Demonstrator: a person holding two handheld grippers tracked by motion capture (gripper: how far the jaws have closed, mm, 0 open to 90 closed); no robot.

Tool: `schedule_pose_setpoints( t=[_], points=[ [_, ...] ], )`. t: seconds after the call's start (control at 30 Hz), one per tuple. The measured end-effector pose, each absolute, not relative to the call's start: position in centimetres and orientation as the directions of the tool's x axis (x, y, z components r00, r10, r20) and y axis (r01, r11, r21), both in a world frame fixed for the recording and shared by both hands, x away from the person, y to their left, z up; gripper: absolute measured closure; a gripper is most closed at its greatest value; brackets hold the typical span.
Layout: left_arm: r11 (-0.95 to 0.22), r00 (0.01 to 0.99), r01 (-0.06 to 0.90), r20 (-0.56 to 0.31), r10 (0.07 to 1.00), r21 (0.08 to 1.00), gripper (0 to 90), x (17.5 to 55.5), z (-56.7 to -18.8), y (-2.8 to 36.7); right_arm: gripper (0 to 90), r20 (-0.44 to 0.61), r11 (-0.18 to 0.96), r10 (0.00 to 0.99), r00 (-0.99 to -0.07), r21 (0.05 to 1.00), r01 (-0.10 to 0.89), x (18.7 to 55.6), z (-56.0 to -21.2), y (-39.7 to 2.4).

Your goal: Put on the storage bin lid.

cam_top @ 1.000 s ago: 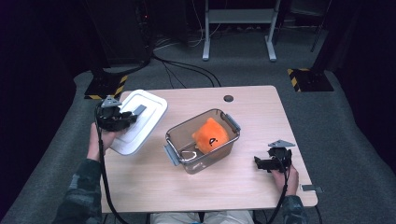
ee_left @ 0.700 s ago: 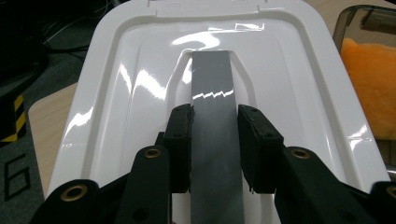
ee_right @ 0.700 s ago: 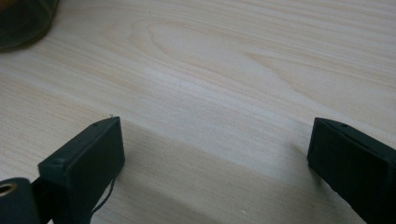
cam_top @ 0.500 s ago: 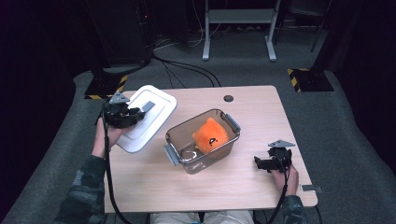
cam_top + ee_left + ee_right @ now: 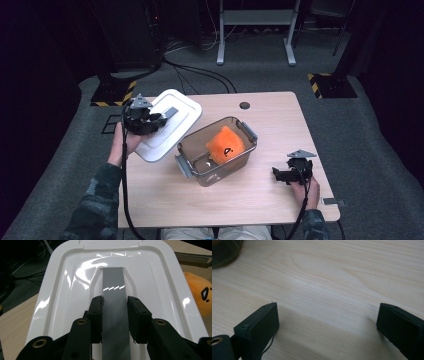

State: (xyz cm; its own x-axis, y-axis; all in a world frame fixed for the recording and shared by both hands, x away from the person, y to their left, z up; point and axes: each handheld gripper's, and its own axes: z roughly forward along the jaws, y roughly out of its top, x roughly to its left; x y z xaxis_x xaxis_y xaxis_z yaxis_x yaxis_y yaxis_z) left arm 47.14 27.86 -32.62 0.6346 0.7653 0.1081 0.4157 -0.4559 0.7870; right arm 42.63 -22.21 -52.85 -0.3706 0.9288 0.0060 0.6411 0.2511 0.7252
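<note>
A white lid (image 5: 167,125) with a grey handle strip (image 5: 115,300) hangs tilted above the table's left side. My left gripper (image 5: 161,119) is shut on that grey handle (image 5: 170,112); in the left gripper view both pads press its sides (image 5: 114,315). A clear plastic box (image 5: 216,150) with grey side latches stands in the middle of the table, and an orange plush toy (image 5: 225,144) sits inside it. The toy's edge (image 5: 200,293) shows past the lid. My right gripper (image 5: 278,175) rests low on the table at the right, jaws wide apart (image 5: 327,322) over bare wood, nothing between them.
The wooden table (image 5: 280,120) has a round cable hole (image 5: 244,105) near its far edge. A small grey object (image 5: 332,201) lies at the front right corner. Cables and stand legs cover the dark floor beyond. The box's rim (image 5: 224,252) shows at the right gripper view's top left.
My left gripper has lifted the lid up and carried it to the right, toward the box. The lid now tilts more. The right gripper has stayed put.
</note>
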Motion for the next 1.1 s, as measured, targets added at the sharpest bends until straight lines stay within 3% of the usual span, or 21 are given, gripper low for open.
schedule_pose_setpoints(
  t=[1.1],
  points=[
    [-0.524, 0.748, 0.346, 0.109, 0.655, 0.778, 66.4, 47.7, -32.8, 20.6, 3.9, 0.007, 0.25, 0.929, -0.37, 0.726, 0.641, 42.6, -52.8, -22.2]
  ],
)
